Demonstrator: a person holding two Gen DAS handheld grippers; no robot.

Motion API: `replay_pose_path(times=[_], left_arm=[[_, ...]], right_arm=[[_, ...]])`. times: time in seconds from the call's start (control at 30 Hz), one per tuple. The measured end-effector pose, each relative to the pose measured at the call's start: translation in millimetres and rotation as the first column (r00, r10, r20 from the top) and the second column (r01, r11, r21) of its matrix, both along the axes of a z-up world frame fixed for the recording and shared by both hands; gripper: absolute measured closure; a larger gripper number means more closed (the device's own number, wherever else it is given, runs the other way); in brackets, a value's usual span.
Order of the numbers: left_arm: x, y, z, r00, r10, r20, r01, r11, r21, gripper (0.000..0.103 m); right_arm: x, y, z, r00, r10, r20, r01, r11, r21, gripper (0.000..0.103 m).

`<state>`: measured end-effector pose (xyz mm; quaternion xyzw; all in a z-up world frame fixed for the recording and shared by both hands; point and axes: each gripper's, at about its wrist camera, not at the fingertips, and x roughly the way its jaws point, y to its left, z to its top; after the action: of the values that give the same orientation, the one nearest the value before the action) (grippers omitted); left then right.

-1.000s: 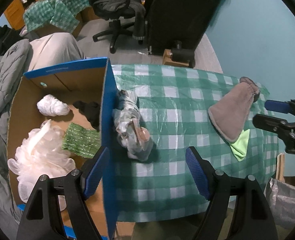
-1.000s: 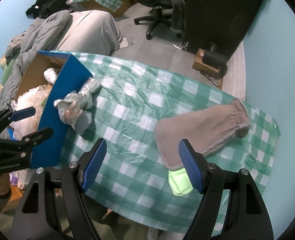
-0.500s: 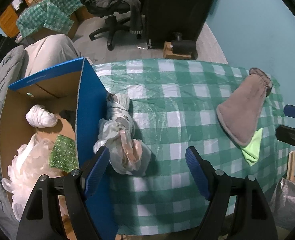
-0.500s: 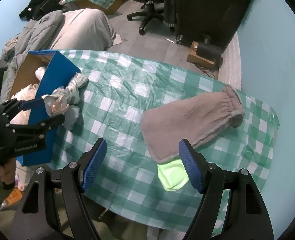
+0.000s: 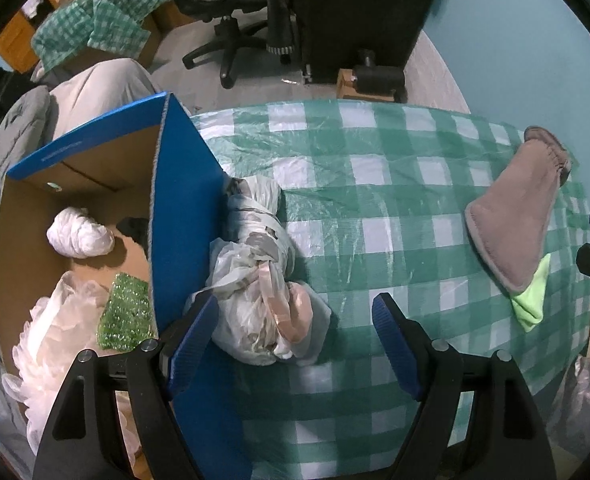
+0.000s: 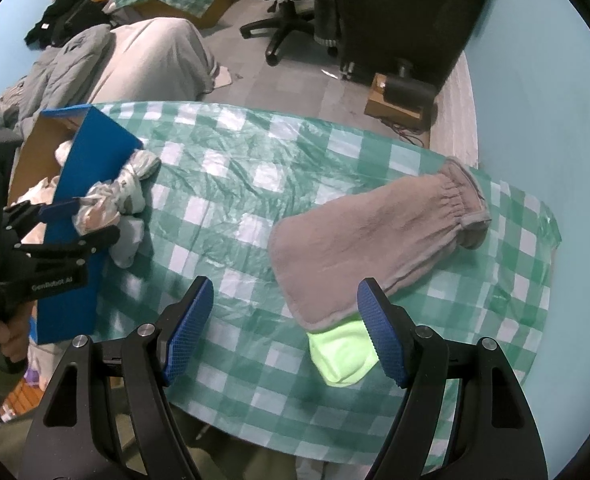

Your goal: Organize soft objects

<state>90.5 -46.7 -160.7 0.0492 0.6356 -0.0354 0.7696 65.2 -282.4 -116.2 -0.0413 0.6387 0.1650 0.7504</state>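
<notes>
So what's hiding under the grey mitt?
A bright green cloth peeks out from under the near end of the grey mitt. How far it reaches underneath, or whether anything else lies there, is covered.

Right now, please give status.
Both hand-held grippers open, left, right. Knotted bag bundle on table beside box. Grey mitt covers green cloth.

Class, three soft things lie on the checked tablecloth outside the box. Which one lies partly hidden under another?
The lime-green cloth: only its end pokes out from under the grey mitt. The knotted plastic bag bundle lies uncovered against the blue box.
</notes>
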Motion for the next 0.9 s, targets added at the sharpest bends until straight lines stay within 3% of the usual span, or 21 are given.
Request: replay_pose_path(times=[0.23, 0.33, 0.43, 0.53, 0.57, 0.63, 0.9], left_arm=[[11, -12, -14, 1.000, -0.006, -0.018, 0.007, 0.998, 0.065, 0.018], [15, -16, -17, 0.999, -0.017, -0.034, 0.019, 0.998, 0.062, 0.038], [17, -17, -18, 1.000, -0.006, -0.024, 0.009, 0.992, 0.125, 0.053], [19, -9, -14, 1.000, 0.018, -0.002, -0.017, 0.989, 0.144, 0.079], [19, -4, -13, 1.000, 0.028, -0.004, -0.027, 0.993, 0.115, 0.094], [20, 3, -13, 0.998, 0.055, -0.014, -0.054, 0.996, 0.077, 0.094], [11, -7, -7, 0.999, 0.049, 0.024, -0.051, 0.996, 0.072, 0.095]], right_arm=[[1, -5, -15, 1.000, -0.016, -0.016, 0.015, 1.000, -0.027, 0.028], [5, -13, -23, 0.998, -0.064, -0.016, 0.064, 0.997, -0.041, 0.028], [10, -24, -31, 0.992, -0.127, -0.018, 0.126, 0.990, -0.056, 0.028], [16, -37, -39, 0.980, -0.194, -0.034, 0.192, 0.980, -0.043, 0.026], [17, -40, -42, 0.976, -0.216, -0.039, 0.214, 0.976, -0.041, 0.026], [20, -47, -47, 0.966, -0.257, -0.036, 0.255, 0.966, -0.044, 0.026], [35, -64, -72, 0.939, -0.341, -0.039, 0.339, 0.940, -0.050, 0.026]])
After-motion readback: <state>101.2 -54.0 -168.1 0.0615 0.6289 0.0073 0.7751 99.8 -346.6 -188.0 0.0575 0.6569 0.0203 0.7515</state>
